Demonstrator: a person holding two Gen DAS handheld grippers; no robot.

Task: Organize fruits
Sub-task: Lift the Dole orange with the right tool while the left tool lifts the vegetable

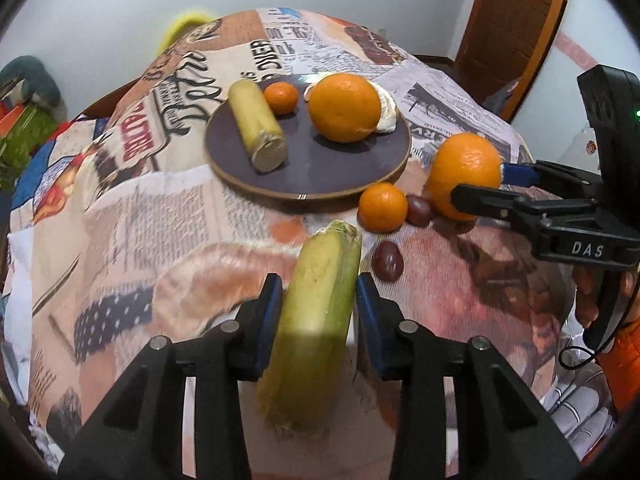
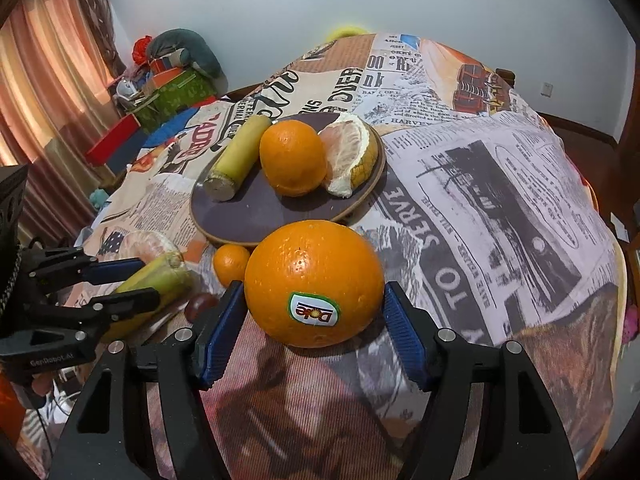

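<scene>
Large round oranges: two, one on the dark round plate (image 1: 316, 176) at (image 1: 345, 107), one off it at (image 1: 464, 174).
Small mandarins: two (image 1: 281, 97), (image 1: 382, 207).
Yellow-green sugarcane-like stalk pieces: two (image 1: 257, 125), (image 1: 316, 320).
Dark red-brown chestnut-like nuts: two (image 1: 418, 210), (image 1: 387, 261).
Peeled pale pomelo wedges: one (image 2: 352, 156), possibly more.

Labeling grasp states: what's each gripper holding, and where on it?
Left gripper straddles the sugarcane piece around mid-length. Right gripper flanks the stickered orange at its widest part. Whether the pads actually clamp either one cannot be told.
</scene>
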